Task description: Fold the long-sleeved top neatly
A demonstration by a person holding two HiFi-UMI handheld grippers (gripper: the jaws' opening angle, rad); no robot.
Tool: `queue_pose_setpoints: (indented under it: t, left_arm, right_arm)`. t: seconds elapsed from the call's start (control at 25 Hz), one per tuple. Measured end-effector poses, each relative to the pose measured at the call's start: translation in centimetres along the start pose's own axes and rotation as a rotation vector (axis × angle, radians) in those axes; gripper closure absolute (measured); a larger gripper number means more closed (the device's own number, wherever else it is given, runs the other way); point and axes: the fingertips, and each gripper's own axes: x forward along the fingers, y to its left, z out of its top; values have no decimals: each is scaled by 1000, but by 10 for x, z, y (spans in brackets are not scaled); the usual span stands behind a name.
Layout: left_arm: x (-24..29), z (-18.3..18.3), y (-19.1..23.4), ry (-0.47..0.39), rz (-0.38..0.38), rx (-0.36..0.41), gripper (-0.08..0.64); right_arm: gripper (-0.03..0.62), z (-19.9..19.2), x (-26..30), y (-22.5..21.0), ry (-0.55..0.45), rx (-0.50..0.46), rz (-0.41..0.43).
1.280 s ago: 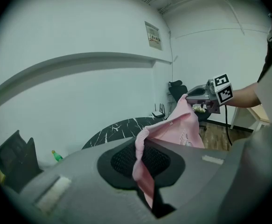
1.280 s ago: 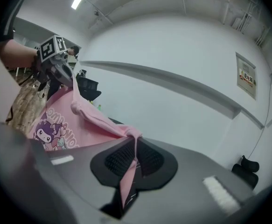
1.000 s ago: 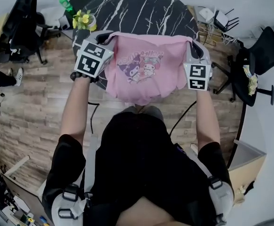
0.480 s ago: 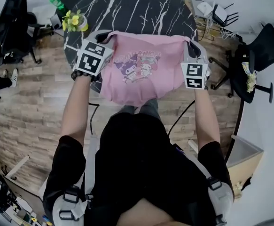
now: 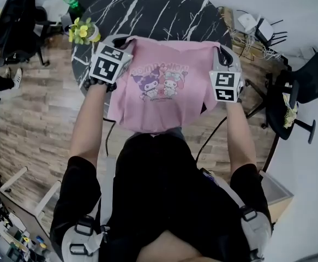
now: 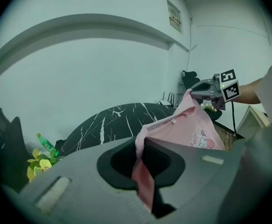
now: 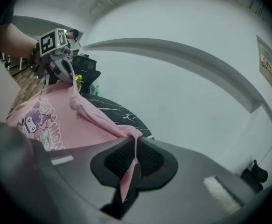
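Yellow flowers [image 5: 81,33] mark the left rim of the round, white-veined black table [image 5: 159,7]. The left gripper [image 5: 118,41] and right gripper [image 5: 223,52] each pinch 1 shoulder of the soft pink long-sleeved top [image 5: 164,105], stretched above the near edge.

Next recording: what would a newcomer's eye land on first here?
The pink long-sleeved top with a cartoon print, held spread out over the near edge of the round black white-veined table. The left gripper and right gripper are each shut on an upper corner of it. Yellow flowers stand at the table's left edge.
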Motion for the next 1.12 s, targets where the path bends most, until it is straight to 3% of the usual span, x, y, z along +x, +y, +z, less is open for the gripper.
queue_pose_setpoints:
  t: [0.36, 0.52, 0.96, 1.08, 1.12]
  left_arm:
    - [72, -24, 42, 120, 52, -49, 535]
    - [99, -27, 64, 132, 69, -93, 534]
    - [151, -59, 88, 195, 106, -129, 518]
    - [157, -64, 91, 205, 108, -153, 467]
    - [157, -65, 91, 205, 104, -167, 440]
  right_arm:
    - [578, -25, 105, 0, 39, -18, 105]
    - [578, -24, 146, -5, 40, -22, 114]
    - [577, -58, 201, 6, 117, -49, 193]
    - [570, -67, 211, 12, 144, -27, 230]
    - [538, -69, 212, 16, 153, -11, 253]
